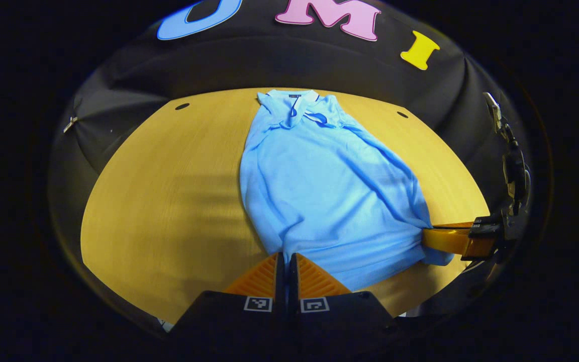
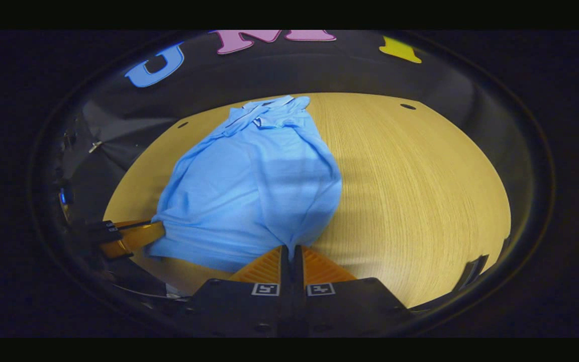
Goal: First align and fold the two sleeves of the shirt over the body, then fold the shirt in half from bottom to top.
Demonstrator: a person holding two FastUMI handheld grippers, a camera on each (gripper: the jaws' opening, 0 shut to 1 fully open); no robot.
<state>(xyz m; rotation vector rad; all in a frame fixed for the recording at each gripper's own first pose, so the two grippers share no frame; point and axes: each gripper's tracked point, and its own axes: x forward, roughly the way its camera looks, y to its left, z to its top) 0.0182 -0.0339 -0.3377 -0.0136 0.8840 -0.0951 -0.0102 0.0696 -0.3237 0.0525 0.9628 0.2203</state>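
A light blue polo shirt lies on the wooden table, collar at the far end, sleeves folded in over the body. My left gripper is shut on the shirt's bottom hem at its left corner. In the right gripper view, the shirt stretches away from my right gripper, which is shut on the hem's other corner. Each view also shows the other gripper pinching the hem farther off: the right gripper at the right edge, the left gripper at the left edge.
The table is round-edged, with small dark holes near its far corners. Black cloth walls close in behind it. A clamp-like metal fixture stands at the right edge in the left gripper view.
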